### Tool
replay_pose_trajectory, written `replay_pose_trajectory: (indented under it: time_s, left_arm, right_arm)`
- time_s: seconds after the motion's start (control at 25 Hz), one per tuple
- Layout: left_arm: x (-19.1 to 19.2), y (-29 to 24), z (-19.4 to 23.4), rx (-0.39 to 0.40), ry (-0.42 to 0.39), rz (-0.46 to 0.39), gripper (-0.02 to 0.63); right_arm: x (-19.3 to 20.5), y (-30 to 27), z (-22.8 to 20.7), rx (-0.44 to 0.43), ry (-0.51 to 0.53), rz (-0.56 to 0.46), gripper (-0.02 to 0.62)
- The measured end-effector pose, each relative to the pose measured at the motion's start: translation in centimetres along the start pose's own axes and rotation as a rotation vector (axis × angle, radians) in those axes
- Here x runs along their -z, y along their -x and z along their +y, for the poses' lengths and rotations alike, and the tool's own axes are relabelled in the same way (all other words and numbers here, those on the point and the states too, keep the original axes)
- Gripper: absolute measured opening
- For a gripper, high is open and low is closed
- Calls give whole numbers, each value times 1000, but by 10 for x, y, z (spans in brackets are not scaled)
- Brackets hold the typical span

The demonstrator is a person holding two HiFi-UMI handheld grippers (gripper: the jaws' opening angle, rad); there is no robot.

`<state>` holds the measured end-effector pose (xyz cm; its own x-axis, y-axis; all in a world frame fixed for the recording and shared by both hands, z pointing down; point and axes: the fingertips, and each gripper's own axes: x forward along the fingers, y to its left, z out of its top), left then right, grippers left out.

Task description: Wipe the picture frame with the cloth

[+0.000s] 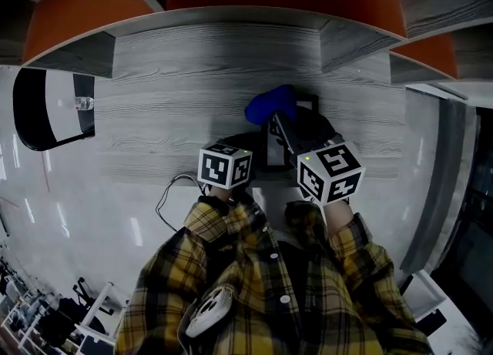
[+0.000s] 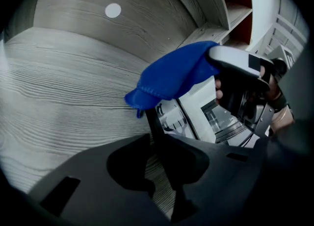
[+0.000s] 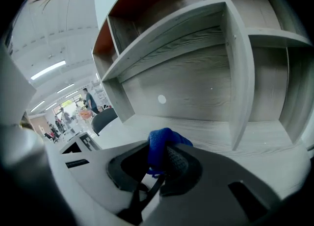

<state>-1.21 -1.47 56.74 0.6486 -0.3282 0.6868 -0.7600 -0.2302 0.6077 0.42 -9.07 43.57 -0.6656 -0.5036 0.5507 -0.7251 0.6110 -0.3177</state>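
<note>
So, the left gripper (image 2: 162, 171) has its jaws pinched almost together on the thin dark edge of the picture frame (image 2: 196, 110). The frame stands upright on the grey wood tabletop (image 2: 59, 87), just ahead of the person. The right gripper (image 3: 160, 165) is clamped tight on a bunched blue cloth (image 2: 171, 75), and that wad sits at the frame's top corner, touching it as far as I can tell. Looks to me like the wiping is under way, but I can't say how much is done.

To do it well, I'd brace the frame with the left and drag the cloth flat across the glass in long passes instead of dabbing. Go light too, so the frame doesn't tip back or twist out of the pinch.

Room-wise, there's lots of bare tabletop off to the left. The shelf unit's back panel (image 3: 196, 87) sits behind the frame and an upright divider (image 3: 240, 73) stands to the right, so I'd guess strokes that way get cramped sooner.
</note>
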Motion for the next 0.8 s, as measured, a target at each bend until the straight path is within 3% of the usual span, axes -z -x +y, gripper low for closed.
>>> replay_pose_trajectory:
  time_s: [0.4,0.8]
  left_arm:
    - [0,1,0,-3,-4,-1,84]
    - [-1,1,2,3,8,-2,84]
  right_arm:
    - [66,-61,-19,60,140,245,41]
    - [85,-62,-47,124,145,280,41]
